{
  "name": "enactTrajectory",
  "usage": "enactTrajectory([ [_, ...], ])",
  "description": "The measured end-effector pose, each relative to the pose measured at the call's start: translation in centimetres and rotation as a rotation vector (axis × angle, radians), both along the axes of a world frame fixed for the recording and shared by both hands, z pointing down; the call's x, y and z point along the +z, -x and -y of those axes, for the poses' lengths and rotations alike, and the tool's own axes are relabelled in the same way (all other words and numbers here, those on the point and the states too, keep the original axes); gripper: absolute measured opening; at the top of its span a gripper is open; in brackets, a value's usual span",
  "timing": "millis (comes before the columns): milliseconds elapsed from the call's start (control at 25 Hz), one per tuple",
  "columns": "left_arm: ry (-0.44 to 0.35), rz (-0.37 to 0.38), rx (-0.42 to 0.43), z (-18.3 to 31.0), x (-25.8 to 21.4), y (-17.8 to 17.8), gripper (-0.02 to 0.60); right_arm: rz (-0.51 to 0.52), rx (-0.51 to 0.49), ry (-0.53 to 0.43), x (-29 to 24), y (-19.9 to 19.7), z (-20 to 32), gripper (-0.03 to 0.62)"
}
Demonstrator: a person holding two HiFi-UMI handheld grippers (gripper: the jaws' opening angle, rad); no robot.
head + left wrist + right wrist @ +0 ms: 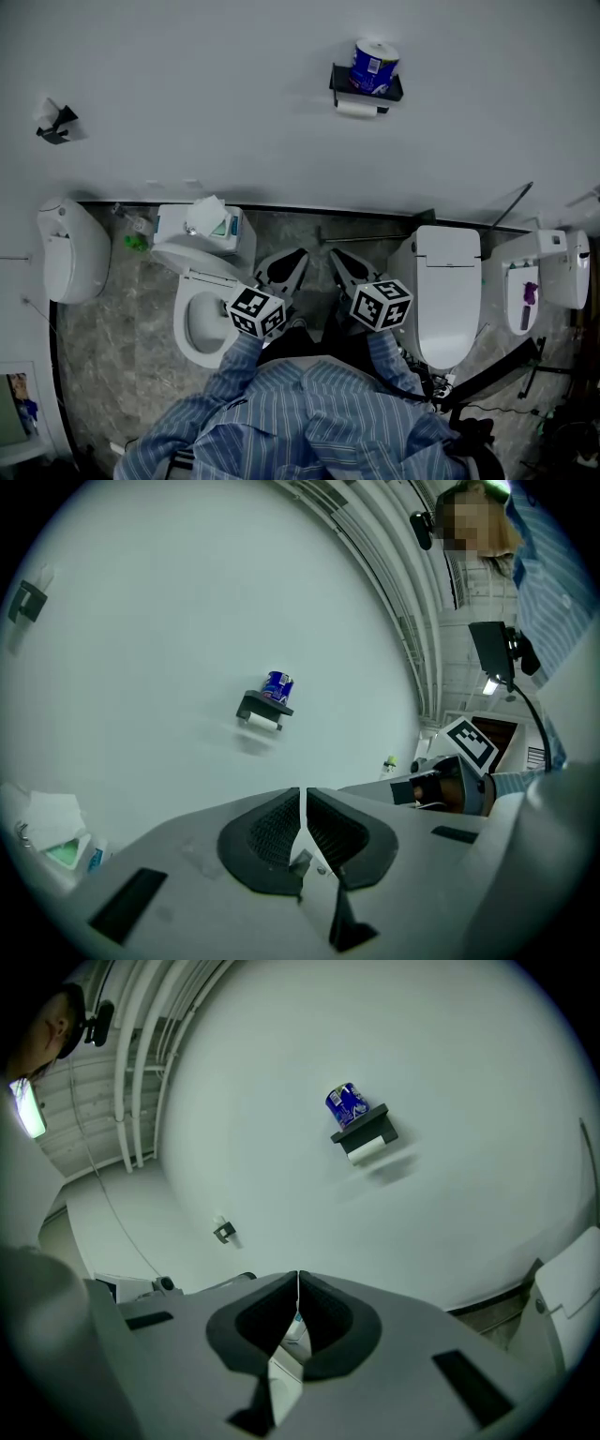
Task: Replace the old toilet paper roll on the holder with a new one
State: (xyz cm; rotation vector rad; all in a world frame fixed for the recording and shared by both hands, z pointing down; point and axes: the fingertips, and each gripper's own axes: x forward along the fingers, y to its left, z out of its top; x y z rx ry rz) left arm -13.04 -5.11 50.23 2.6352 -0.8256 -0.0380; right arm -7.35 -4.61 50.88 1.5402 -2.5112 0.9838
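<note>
Head view: left tool and right tool are pressed together, empty. Old roll is hung under the far-wall holder, new roll stood on top. The approach step is judged in hand; reaching and spreading are called for next.

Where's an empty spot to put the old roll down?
The closed toilet lid on the right is bare. So is the floor left of the open toilet. The holder's shelf is filled by the blue-wrapped roll, and the open toilet's tank top is cluttered.
</note>
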Motion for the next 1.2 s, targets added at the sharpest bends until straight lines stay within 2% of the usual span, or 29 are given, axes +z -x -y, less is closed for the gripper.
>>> enactTrajectory([
  [160,0.033,-0.020,0.009,1.0,0.3,-1.3,0.008,0.020,-0.037,-0.014,0.1,-0.5,1.1,0.008],
  [320,0.045,-0.005,0.003,2.6,0.5,-3.3,0.008,0.030,-0.069,-0.013,0.3,-2.1,2.7,0.008],
  [600,0.056,-0.026,-0.050,7.1,-0.2,-8.8,0.018,0.018,-0.143,-0.026,-0.8,-7.3,6.7,0.008],
  [920,0.074,-0.034,-0.069,11.7,-0.6,-15.8,0.097,0.020,-0.183,-0.038,-1.4,-14.6,11.2,0.008],
  [1200,0.095,-0.037,-0.116,15.7,-1.0,-18.2,0.107,0.055,-0.210,-0.017,-0.5,-17.8,13.3,0.008],
])
